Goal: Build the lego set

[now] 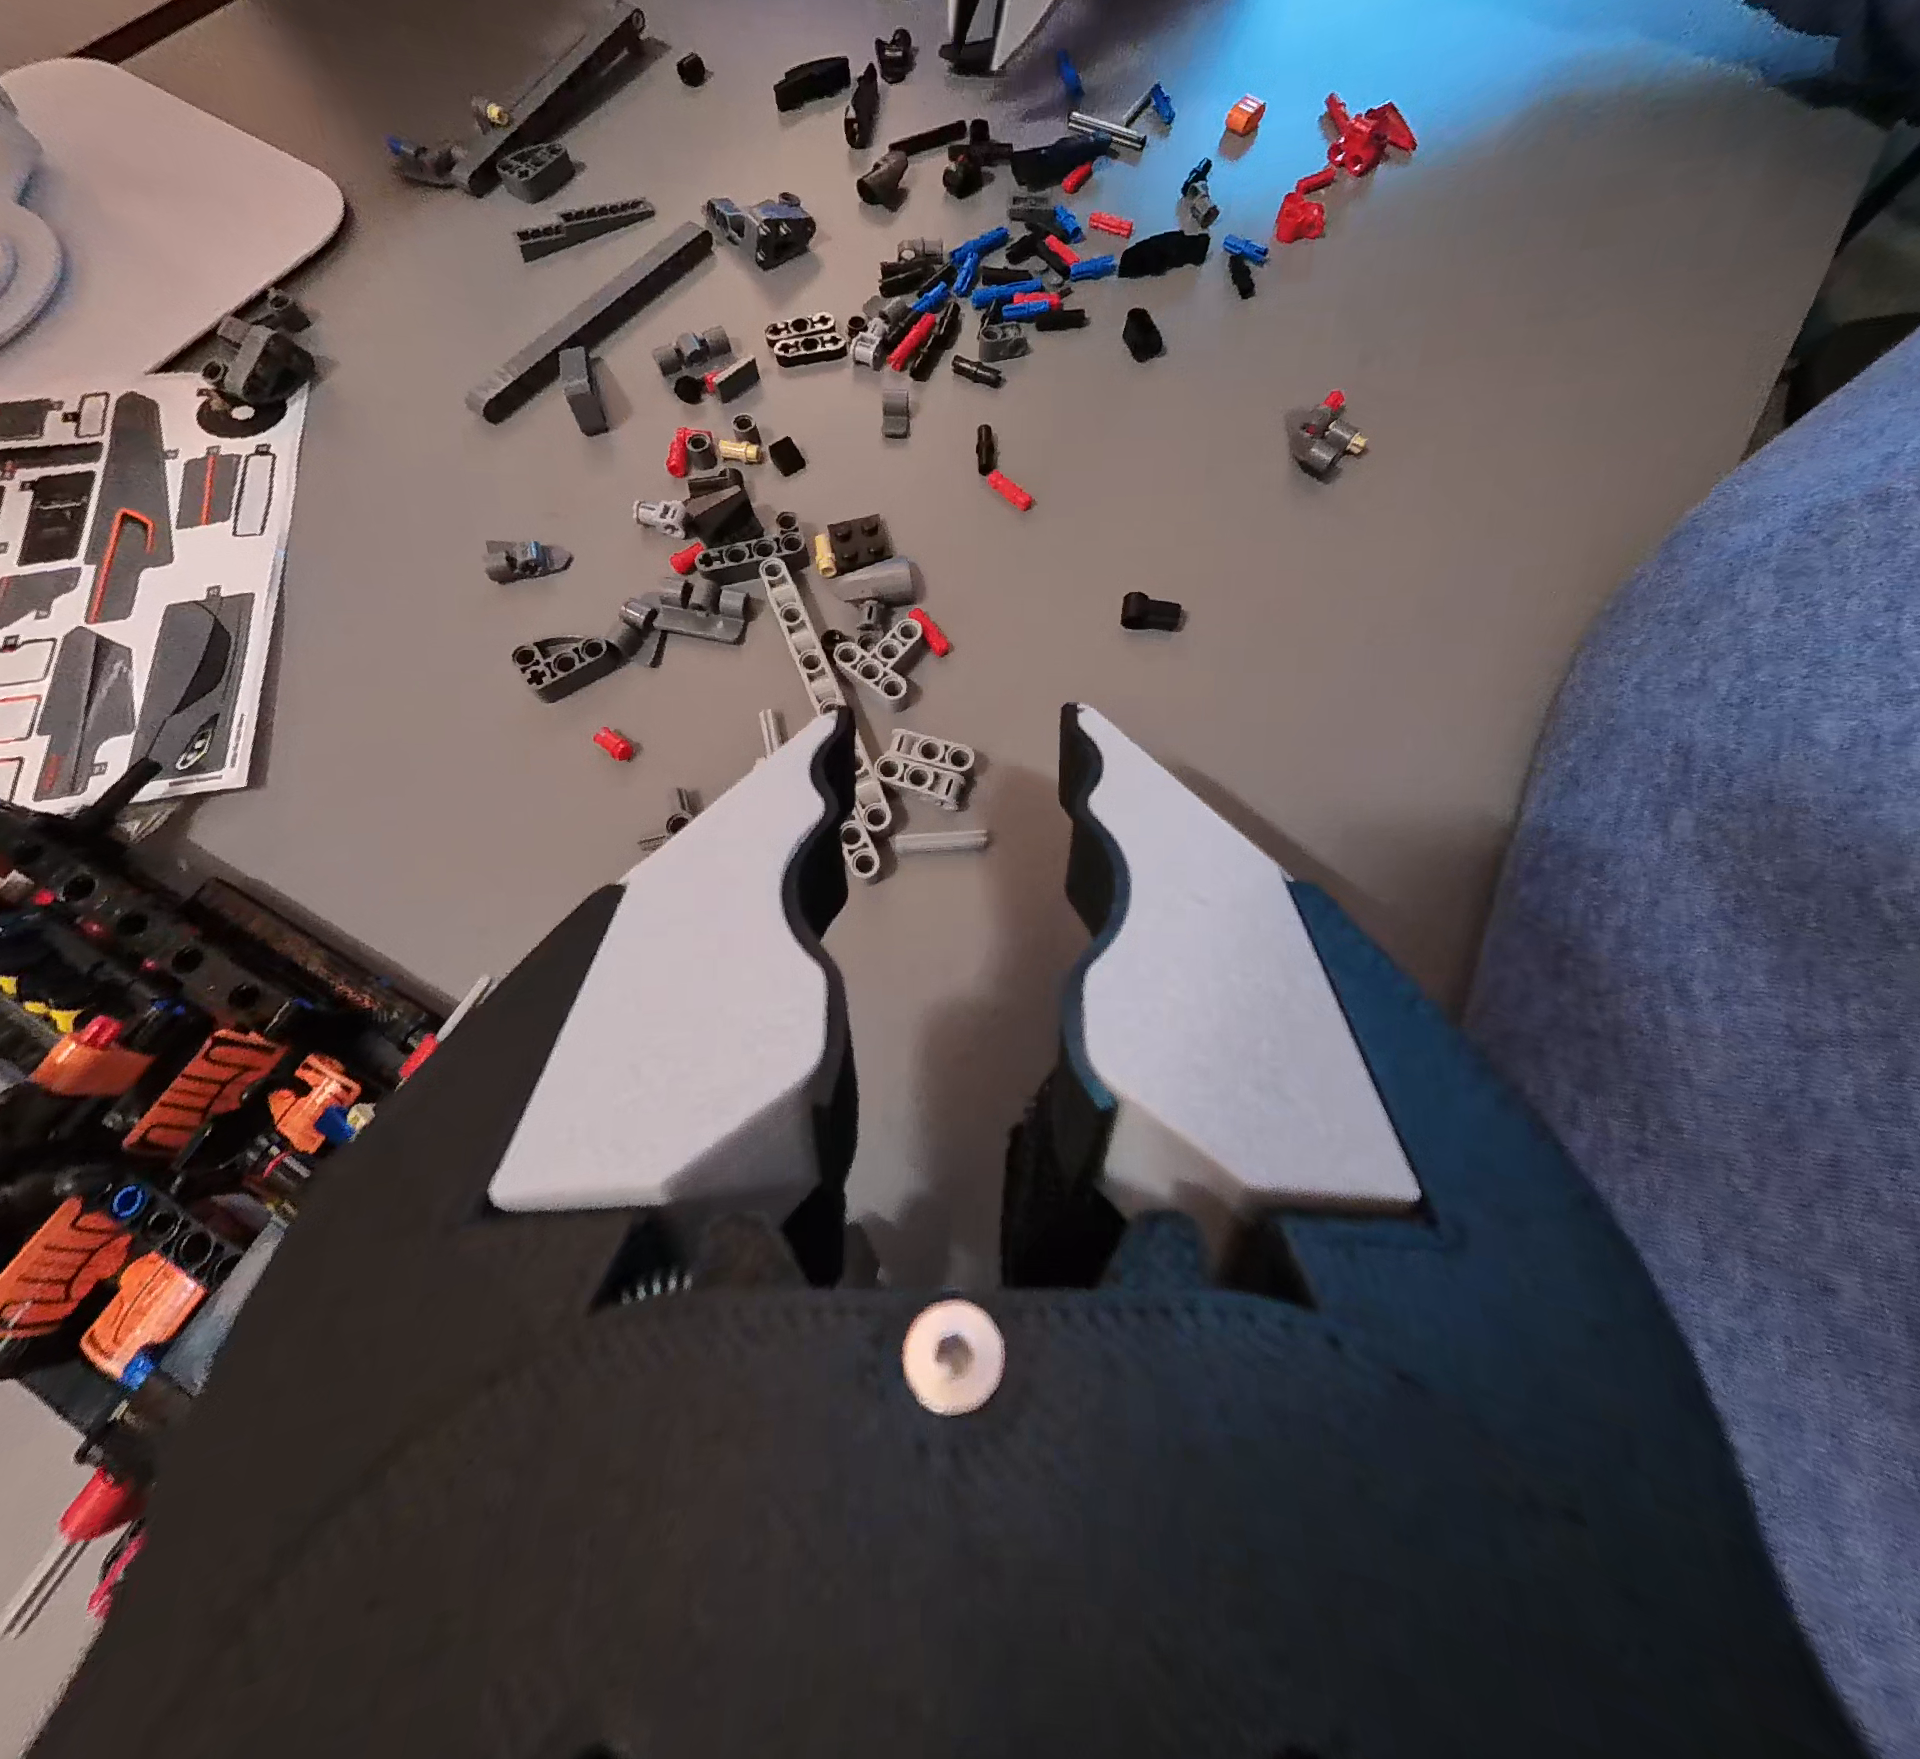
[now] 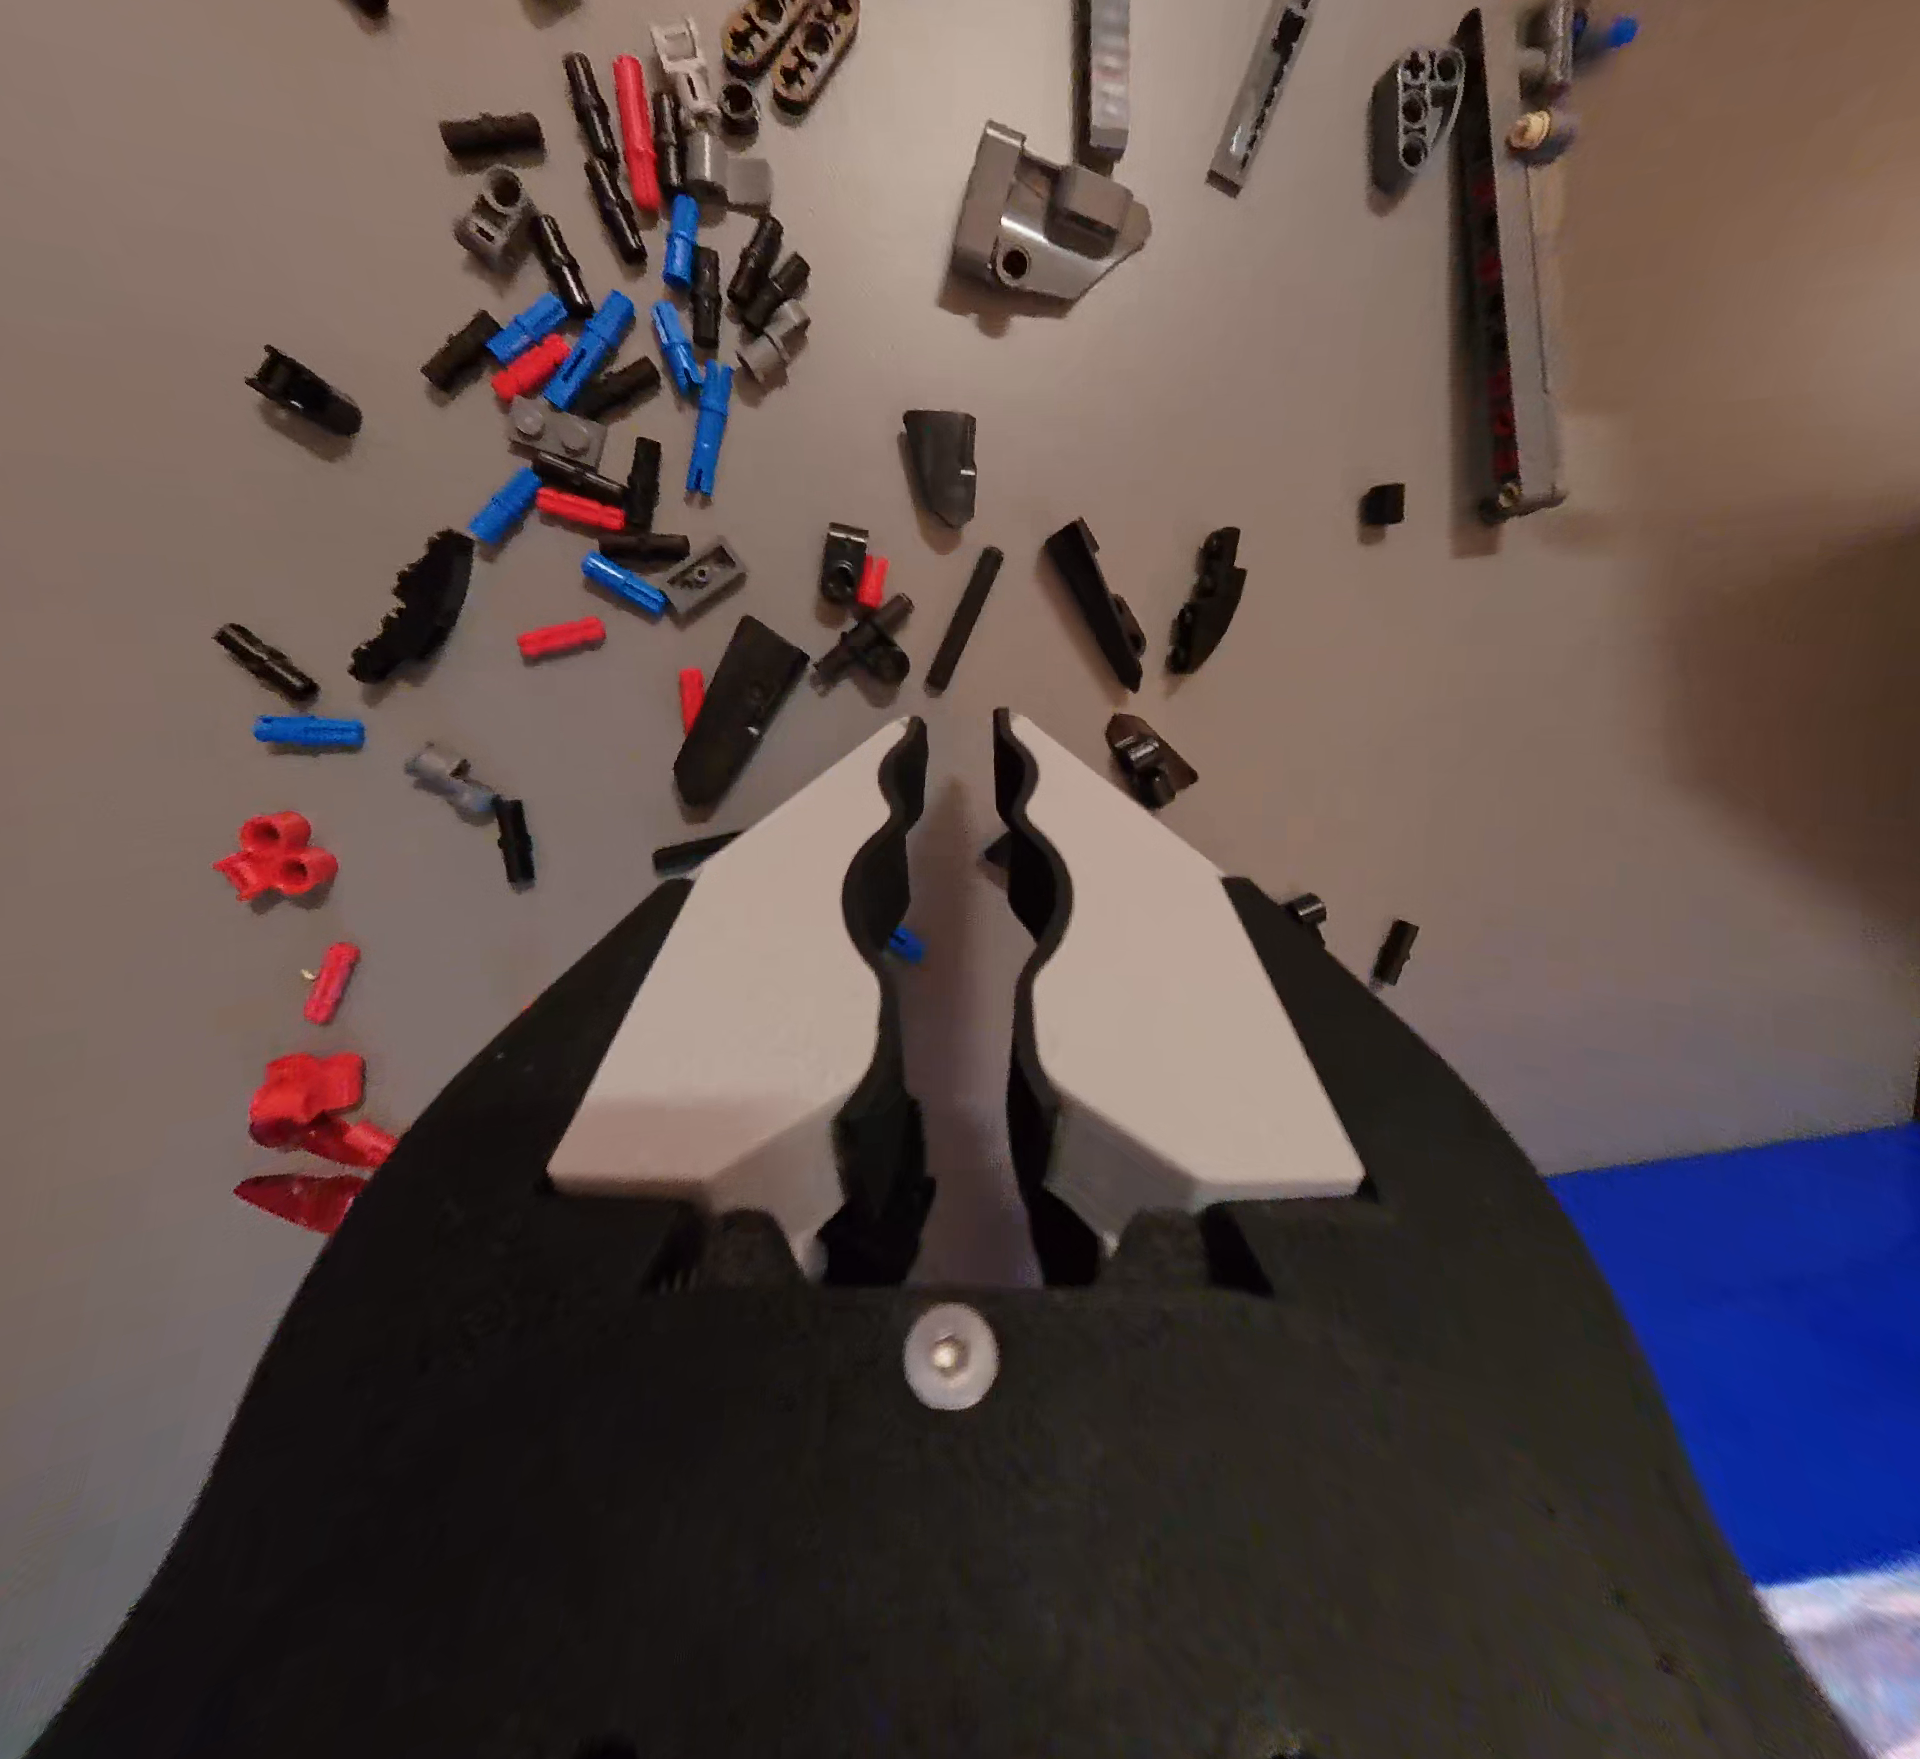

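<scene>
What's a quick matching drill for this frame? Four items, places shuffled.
Items:
1. sticker sheet
2. partly built orange and black model
3. left tongs
4. right tongs

Places or states:
A. open wide above light grey beams
B. lower left of the left wrist view
C. narrow gap, nothing held, over black parts
D. left edge of the left wrist view, flat on the table

Pairs: 1-D, 2-B, 3-A, 4-C

Loose pieces [image 1: 935, 296] are lying scattered flat across the grey table [image 1: 1351, 566]: blue pins [image 2: 592, 348], red pins [image 2: 561, 637], black pins [image 2: 613, 208], grey beams [image 1: 800, 629]. An orange-and-black model [image 1: 156, 1107] is sitting at the left edge, partly built.
</scene>
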